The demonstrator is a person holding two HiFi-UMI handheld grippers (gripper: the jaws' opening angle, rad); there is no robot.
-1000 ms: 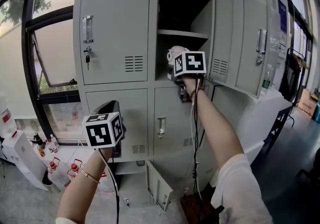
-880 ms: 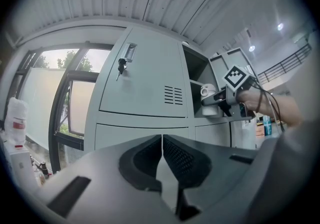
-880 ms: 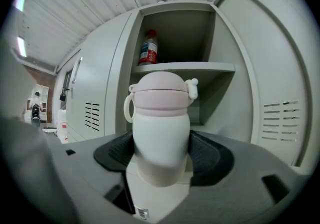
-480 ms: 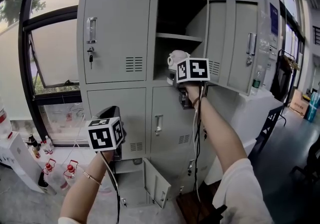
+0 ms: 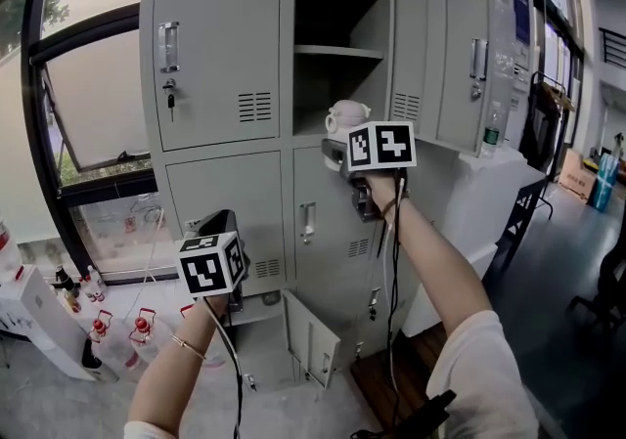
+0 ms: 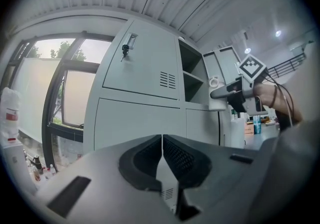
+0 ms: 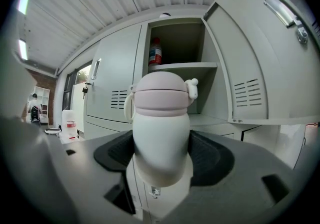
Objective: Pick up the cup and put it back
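The cup [image 7: 161,128], white with a pink lid, fills the centre of the right gripper view. My right gripper [image 7: 161,160] clamps its lower body in front of the open locker [image 5: 215,56] compartment. My left gripper [image 6: 162,155], lower left in the head view, is pressed closed with nothing in it.

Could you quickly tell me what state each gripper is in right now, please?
Left gripper: closed, jaws together, holding nothing.
Right gripper: closed on the white cup with a pale pink lid.
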